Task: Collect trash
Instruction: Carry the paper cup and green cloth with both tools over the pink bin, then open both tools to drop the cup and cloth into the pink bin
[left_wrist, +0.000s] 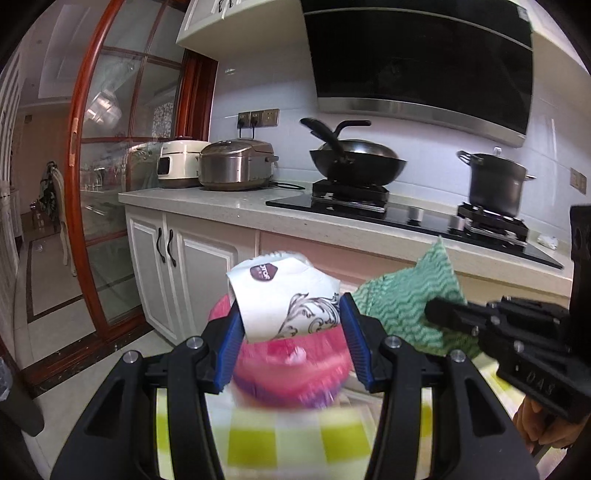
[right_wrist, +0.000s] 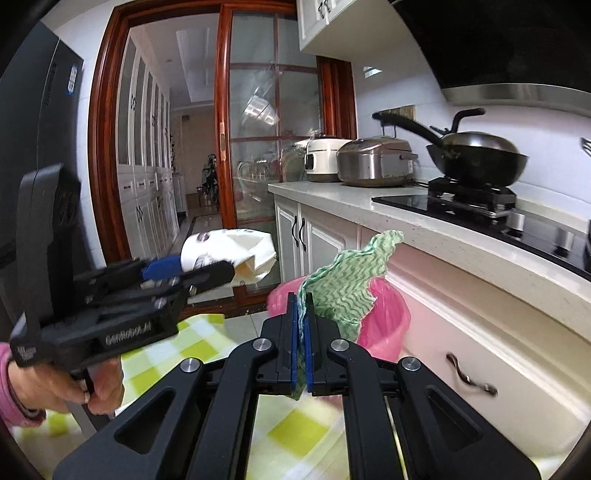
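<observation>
Two bits of trash in hand, both carried over a pink plastic-lined round bin (right_wrist: 384, 321) that sits on the floor in front of the kitchen cabinets.

Crumpled white paper cup w/ dark scroll print (left_wrist: 291, 299): pinched across its squashed body by the left claw (left_wrist: 291, 332), blue pads (left_wrist: 231, 332) partly apart only b/c the cup fills the gap. It hangs right above the bin's mouth, so prob. about to be dropped in.

Green-and-white wavy-pattern cloth wipe (right_wrist: 343, 284): thin, so the right claw (right_wrist: 303, 354) is pressed fully together on its lower edge, rest of the wipe sticking up free. It's also near the bin rim, just beside the cup in the left view.

Both claws point slightly down towards the bin, side by side; makes sense for letting go of both items w/o reaching twice.

Below: yellow-and-white checked cloth (right_wrist: 295, 424), blurred. A hand w/ pink sleeve (right_wrist: 55, 384) grips the left tool's handle.

Behind: pale stone desk (left_wrist: 221, 210) w/ two rice cookers, black wok on hob; not part of the job.
</observation>
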